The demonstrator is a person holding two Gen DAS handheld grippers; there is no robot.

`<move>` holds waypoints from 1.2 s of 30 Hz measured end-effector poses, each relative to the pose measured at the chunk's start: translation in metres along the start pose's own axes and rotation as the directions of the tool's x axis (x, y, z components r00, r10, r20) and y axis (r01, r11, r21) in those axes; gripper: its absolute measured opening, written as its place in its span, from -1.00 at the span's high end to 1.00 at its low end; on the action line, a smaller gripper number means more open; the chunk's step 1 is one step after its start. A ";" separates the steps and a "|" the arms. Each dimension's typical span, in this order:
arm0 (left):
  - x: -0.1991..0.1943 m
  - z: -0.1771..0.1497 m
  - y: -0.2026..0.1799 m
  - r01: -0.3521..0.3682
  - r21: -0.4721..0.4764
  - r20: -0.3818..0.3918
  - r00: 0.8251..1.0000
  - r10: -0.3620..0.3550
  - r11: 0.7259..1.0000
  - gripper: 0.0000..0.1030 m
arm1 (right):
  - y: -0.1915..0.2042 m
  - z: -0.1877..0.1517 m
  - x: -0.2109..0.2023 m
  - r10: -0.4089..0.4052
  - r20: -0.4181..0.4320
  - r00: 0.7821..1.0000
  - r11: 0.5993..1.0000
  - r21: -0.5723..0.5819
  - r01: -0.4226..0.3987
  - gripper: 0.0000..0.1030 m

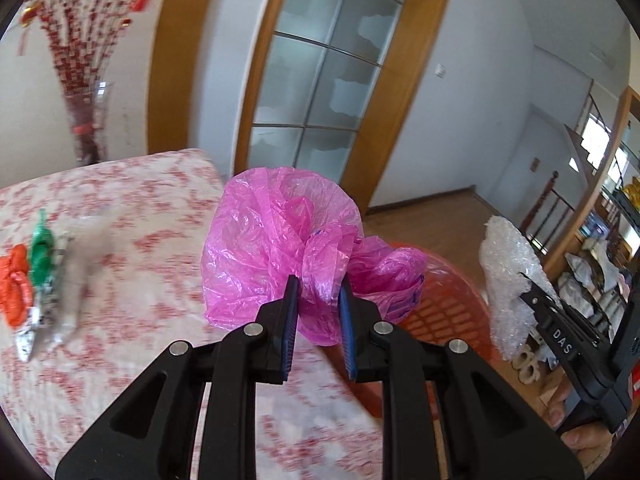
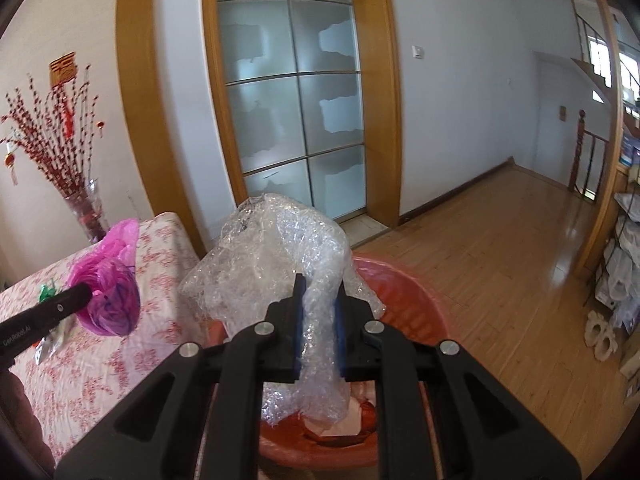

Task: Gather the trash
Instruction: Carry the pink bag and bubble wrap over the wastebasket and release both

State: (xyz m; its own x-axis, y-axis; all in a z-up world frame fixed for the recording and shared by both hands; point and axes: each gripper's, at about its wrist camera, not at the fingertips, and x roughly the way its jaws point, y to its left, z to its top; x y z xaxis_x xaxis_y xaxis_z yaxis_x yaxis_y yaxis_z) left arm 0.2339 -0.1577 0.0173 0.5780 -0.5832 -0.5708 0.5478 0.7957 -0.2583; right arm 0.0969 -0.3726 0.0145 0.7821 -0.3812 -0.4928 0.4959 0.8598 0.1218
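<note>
In our left gripper [image 1: 318, 290] we hold a crumpled pink plastic bag [image 1: 276, 240]: its twisted neck runs between the two blue-padded fingers [image 1: 290, 320], which are pinched in on it, while the puffed bulk of the bag billows out beyond the fingertips, above the edge of the table [image 1: 120, 280] with its red-and-white floral cloth. The same bag shows in the right wrist view at the left, at the tip of the black left tool, over the tablecloth.

Our right gripper [image 2: 319, 292] is clamped on a sheet of clear bubble wrap [image 2: 276, 264]. The wrap passes between the blue pads, rises in a crumpled mass past the fingertips and also hangs down below them, over the open mouth of the red plastic trash basket [image 2: 404, 292]. Some reddish and white scraps [image 2: 344, 426] lie at the bottom of that basket.

On the tablecloth to the left, well apart from the pink bag, lie an orange wrapper [image 1: 16, 292], a green wrapper [image 1: 42, 252] and some silvery, blurred packaging [image 1: 68, 292].
</note>
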 end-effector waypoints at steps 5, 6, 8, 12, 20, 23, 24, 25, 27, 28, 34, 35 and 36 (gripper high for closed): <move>0.018 -0.003 -0.026 0.043 0.040 -0.031 0.999 -0.042 0.998 0.63 | -0.014 -0.002 0.005 -0.028 0.003 1.000 0.999 0.018 0.028 0.74; 0.021 -0.004 -0.031 0.048 0.045 -0.036 0.998 -0.047 0.998 0.63 | -0.017 -0.002 0.006 -0.033 0.003 0.999 0.999 0.023 0.033 0.74; 0.028 -0.005 -0.037 0.058 0.051 -0.049 0.997 -0.056 0.997 0.63 | -0.023 -0.002 0.009 -0.039 0.000 0.999 0.999 0.033 0.039 0.74; 0.040 -0.009 -0.050 0.076 0.061 -0.078 0.994 -0.072 0.995 0.63 | -0.032 -0.003 0.014 -0.052 -0.009 0.999 0.997 0.050 0.052 0.74; 0.059 -0.017 -0.070 0.105 0.078 -0.129 0.987 -0.095 0.991 0.63 | -0.048 -0.006 0.028 -0.064 -0.031 0.997 0.994 0.086 0.066 0.73; 0.065 -0.019 -0.077 0.116 0.081 -0.143 0.984 -0.103 0.990 0.63 | -0.049 -0.005 0.032 -0.066 -0.037 0.997 0.993 0.096 0.069 0.73; 0.067 -0.020 -0.079 0.119 0.084 -0.150 0.983 -0.105 0.989 0.63 | -0.048 -0.004 0.035 -0.066 -0.039 0.997 0.993 0.099 0.070 0.73; 0.070 -0.021 -0.080 0.122 0.084 -0.157 0.982 -0.108 0.989 0.63 | -0.050 -0.003 0.037 -0.065 -0.041 0.997 0.992 0.103 0.069 0.73; 0.074 -0.022 -0.082 0.126 0.082 -0.169 0.979 -0.111 0.989 0.61 | -0.054 -0.003 0.040 -0.061 -0.048 0.997 0.992 0.109 0.066 0.66; 0.075 -0.023 -0.082 0.123 0.078 -0.174 0.979 -0.108 0.989 0.59 | -0.055 -0.003 0.042 -0.060 -0.051 0.997 0.991 0.113 0.065 0.64; 0.079 -0.026 -0.073 0.100 0.059 -0.187 0.979 -0.087 0.993 0.05 | -0.062 -0.006 0.051 -0.038 -0.078 0.996 0.990 0.136 0.048 0.41; 0.079 -0.026 -0.073 0.096 0.058 -0.188 0.979 -0.083 0.994 0.03 | -0.062 -0.007 0.052 -0.038 -0.081 0.996 0.990 0.135 0.049 0.38; 0.079 -0.027 -0.069 0.085 0.053 -0.189 0.979 -0.074 0.995 -0.03 | -0.061 -0.008 0.053 -0.039 -0.085 0.996 0.990 0.135 0.050 0.30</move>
State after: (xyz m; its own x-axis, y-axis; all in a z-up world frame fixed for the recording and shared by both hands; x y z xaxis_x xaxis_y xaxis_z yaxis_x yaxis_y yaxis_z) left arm 0.2254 -0.2542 -0.0304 0.4111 -0.5987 -0.6874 0.6265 0.7334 -0.2640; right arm 0.1045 -0.4428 -0.0259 0.7274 -0.3846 -0.5683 0.5810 0.7858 0.2119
